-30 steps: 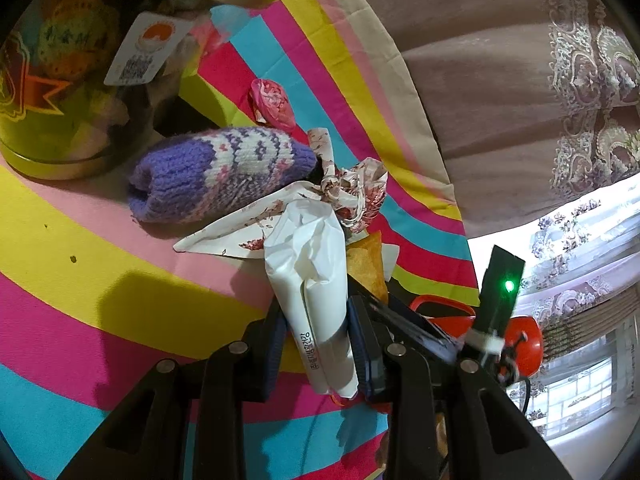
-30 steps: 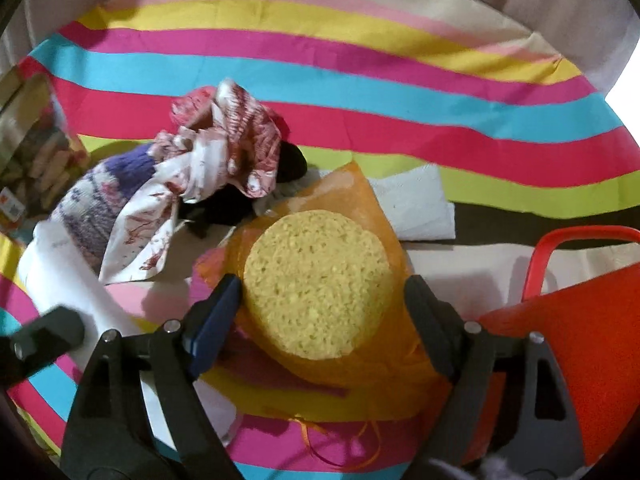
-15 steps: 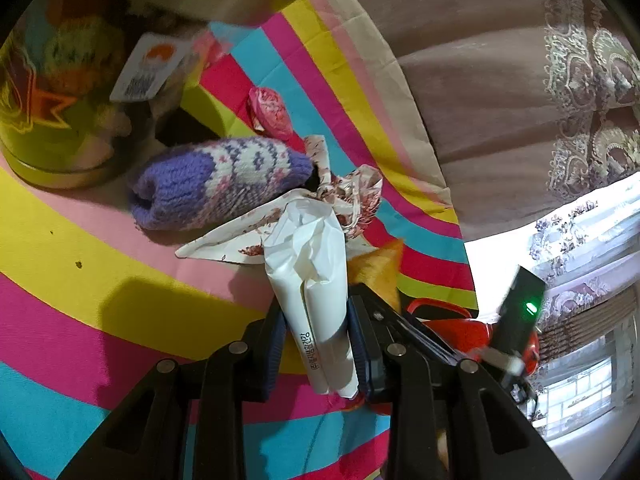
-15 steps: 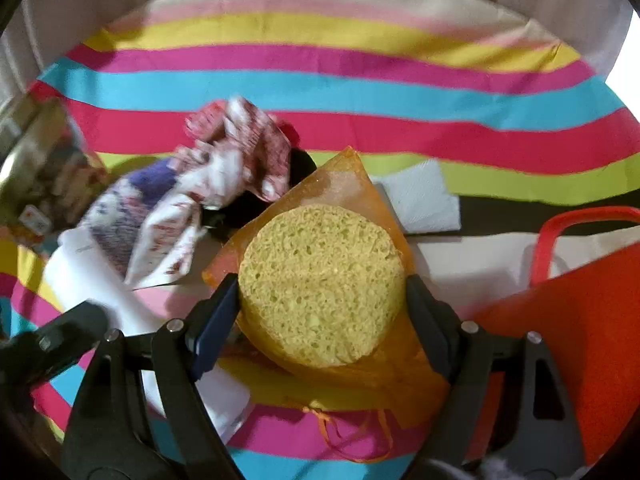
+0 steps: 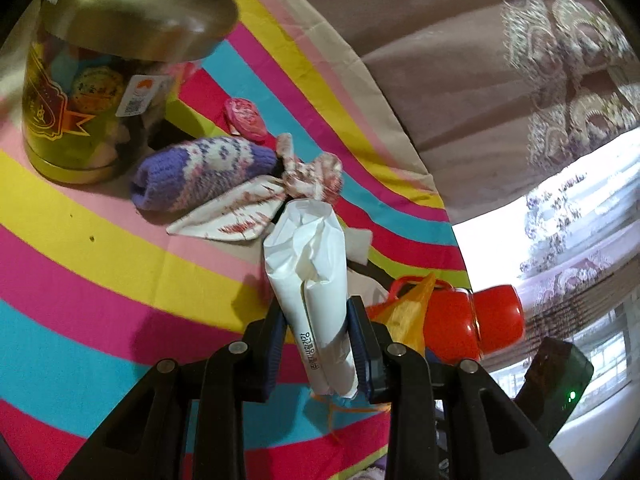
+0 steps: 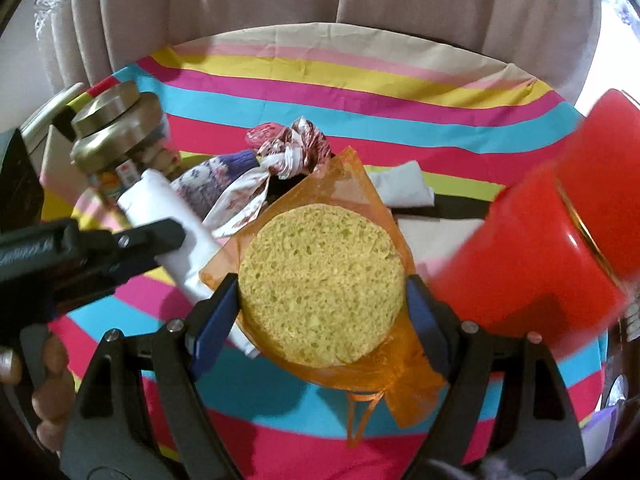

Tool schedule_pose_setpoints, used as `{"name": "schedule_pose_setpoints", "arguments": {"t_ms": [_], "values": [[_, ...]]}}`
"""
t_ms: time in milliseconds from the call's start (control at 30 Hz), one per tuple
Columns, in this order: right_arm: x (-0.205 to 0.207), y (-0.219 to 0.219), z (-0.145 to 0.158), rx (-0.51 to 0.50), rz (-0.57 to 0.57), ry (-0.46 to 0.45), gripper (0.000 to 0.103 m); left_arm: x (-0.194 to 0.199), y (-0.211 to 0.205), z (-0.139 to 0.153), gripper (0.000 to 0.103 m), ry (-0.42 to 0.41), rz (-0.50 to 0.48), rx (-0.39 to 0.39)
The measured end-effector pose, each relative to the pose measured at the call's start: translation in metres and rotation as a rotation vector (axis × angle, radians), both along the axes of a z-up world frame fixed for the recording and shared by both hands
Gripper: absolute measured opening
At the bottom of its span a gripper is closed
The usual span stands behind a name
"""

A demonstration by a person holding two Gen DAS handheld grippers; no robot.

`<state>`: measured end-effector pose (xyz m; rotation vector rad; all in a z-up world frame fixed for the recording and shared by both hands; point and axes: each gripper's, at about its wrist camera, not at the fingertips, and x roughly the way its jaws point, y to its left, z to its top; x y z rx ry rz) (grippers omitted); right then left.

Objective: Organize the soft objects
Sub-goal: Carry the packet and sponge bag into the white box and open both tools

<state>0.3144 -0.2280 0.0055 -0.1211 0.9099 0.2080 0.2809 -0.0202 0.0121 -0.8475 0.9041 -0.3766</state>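
My left gripper [image 5: 318, 344] is shut on a white tissue pack [image 5: 310, 276] and holds it above the striped cloth. It also shows in the right wrist view [image 6: 160, 204]. My right gripper [image 6: 322, 300] is shut on a round yellow sponge [image 6: 320, 280] in an orange mesh bag [image 6: 344, 184], lifted off the table. A purple knitted sock [image 5: 204, 172] and a knotted red-and-white cloth [image 5: 308, 176] lie on the cloth beyond the tissue pack.
A glass jar with a gold lid [image 5: 92, 92] stands at the left. A red container [image 6: 536, 256] hangs close at my right. A pink wrapped ball [image 5: 244, 118] and white paper [image 6: 404, 188] lie on the striped tablecloth [image 5: 100, 248]. Curtains hang behind.
Both grippers have risen from the table with their loads. The sponge in its bag has left the cloth. The red container now looms larger at the right.
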Motion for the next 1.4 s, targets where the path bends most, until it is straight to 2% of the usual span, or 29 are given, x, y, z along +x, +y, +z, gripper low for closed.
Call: {"name": "schedule_pose_setpoints", "arguments": {"t_ms": [333, 567, 800, 1033, 1400], "values": [[-0.067, -0.051, 0.015, 0.004, -0.056, -0.024, 0.083, -0.05, -0.041, 0.008, 0.032, -0.02, -0.08, -0.008], [-0.11, -0.107, 0.025, -0.003, -0.129, -0.039, 0.083, -0.079, -0.079, 0.017, 0.032, -0.026, -0.162, -0.017], [-0.153, -0.17, 0.026, -0.023, -0.216, -0.033, 0.083, -0.103, -0.13, 0.021, 0.032, -0.016, -0.27, -0.015], [-0.183, -0.244, 0.026, -0.008, -0.356, -0.013, 0.083, -0.119, -0.184, 0.022, 0.032, 0.006, -0.407, -0.028], [-0.211, -0.309, 0.029, -0.038, -0.496, -0.01, 0.083, -0.147, -0.259, 0.021, 0.032, 0.033, -0.609, -0.001]]}}
